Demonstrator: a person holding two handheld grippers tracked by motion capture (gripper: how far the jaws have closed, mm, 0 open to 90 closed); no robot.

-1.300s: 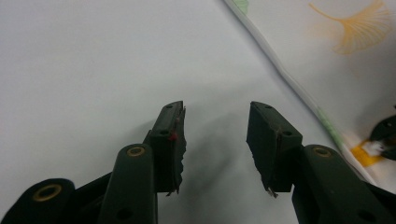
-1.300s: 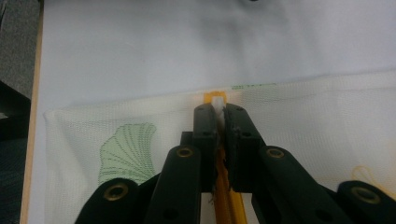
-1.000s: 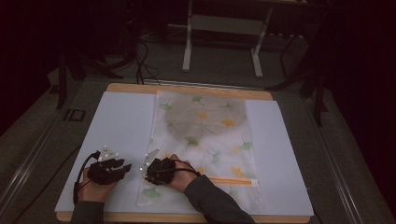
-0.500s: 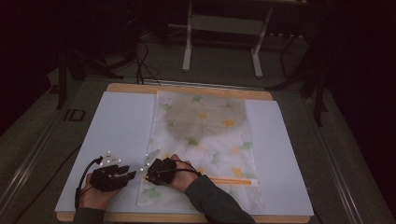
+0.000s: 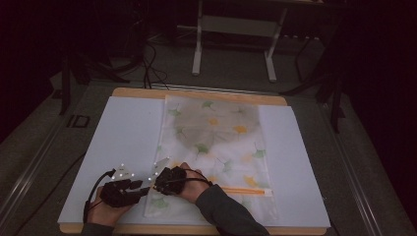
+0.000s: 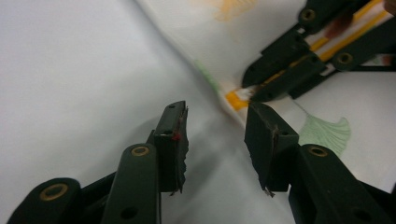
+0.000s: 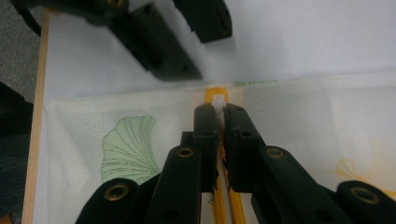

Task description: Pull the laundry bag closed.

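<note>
I held both hands low at the near edge, wrists close together. My left gripper [image 6: 215,140] had just been opening, its jaws apart with nothing between them. My right gripper [image 7: 220,116] was pinched nearly closed, its tip just beside the left's.

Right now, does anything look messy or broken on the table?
Nothing looks broken or spilled. The flowery zipper bag lies flat on the white mat. The right gripper pinches its orange zipper strip, and the left gripper has just been opening, empty, beside the bag's corner.
</note>
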